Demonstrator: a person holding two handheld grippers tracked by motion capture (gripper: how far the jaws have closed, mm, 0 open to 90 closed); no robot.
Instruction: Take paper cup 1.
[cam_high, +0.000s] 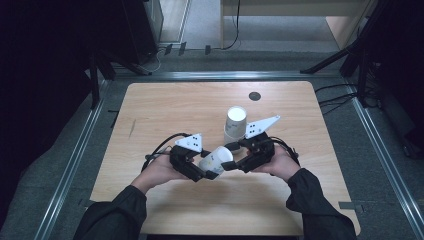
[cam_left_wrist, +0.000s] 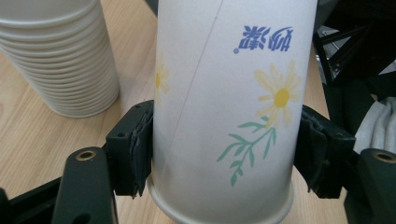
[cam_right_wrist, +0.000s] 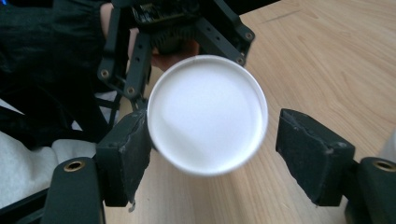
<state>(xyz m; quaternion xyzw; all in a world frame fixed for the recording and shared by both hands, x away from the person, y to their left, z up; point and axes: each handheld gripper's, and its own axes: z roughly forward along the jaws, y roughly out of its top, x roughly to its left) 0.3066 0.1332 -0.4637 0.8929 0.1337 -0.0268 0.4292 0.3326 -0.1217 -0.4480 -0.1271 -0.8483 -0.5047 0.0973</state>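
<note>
1. High view: nearest the camera, dark sleeves (cam_high: 120, 212) and both hands are seen entering from below. A single paper cup (cam_high: 216, 159) is held on its side between the left gripper (cam_high: 207, 172) and the right gripper (cam_high: 231, 161), low over the bench (cam_high: 165, 107). A stack of cups (cam_high: 234, 123) stands just behind, upside down.

2. Left gripper view: the fingers (cam_left_wrist: 133, 149) are clamped on the cup (cam_left_wrist: 224, 112) across its wall, near the rolled rim. Thin printed paper; judged very light, easily crushed, a little slippery. The rim is the stiffest place to be gripped; light pressure is advised.

3. Right gripper view: the cup's white base (cam_right_wrist: 208, 114) faces the camera. The fingers (cam_right_wrist: 126, 156) stand apart; the left pad touches or nearly touches the cup, the right is clear.

4. Surroundings: smooth pale wood bench, metal rails, grey floor, dim room, cables behind.
</note>
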